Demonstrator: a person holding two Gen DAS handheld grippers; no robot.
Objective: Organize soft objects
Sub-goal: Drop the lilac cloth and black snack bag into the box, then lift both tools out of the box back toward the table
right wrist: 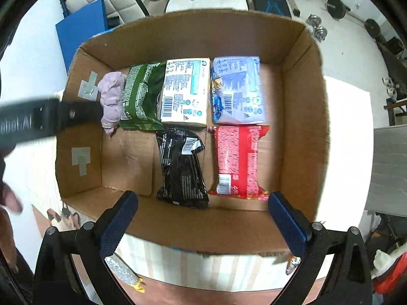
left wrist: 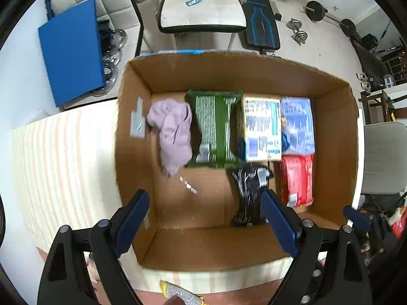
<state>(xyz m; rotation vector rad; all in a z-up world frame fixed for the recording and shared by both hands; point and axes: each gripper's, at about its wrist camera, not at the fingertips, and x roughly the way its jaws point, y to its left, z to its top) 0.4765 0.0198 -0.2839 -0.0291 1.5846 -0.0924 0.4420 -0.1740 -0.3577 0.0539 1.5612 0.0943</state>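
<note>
both the left gripper (left wrist: 207,225) and right gripper (right wrist: 203,225) hang wide open and empty over the box (right wrist: 300,117), the black pack (right wrist: 182,167) lying lengthwise just ahead of the right fingers.

The left wrist view looks steeply down from above the near rim of the open brown cardboard box (left wrist: 137,241), which fills the frame centre; the right wrist view looks down likewise, nearer, the box (right wrist: 300,132) spreading wider; both share the box interior and the room's floor along the top edge.
</note>
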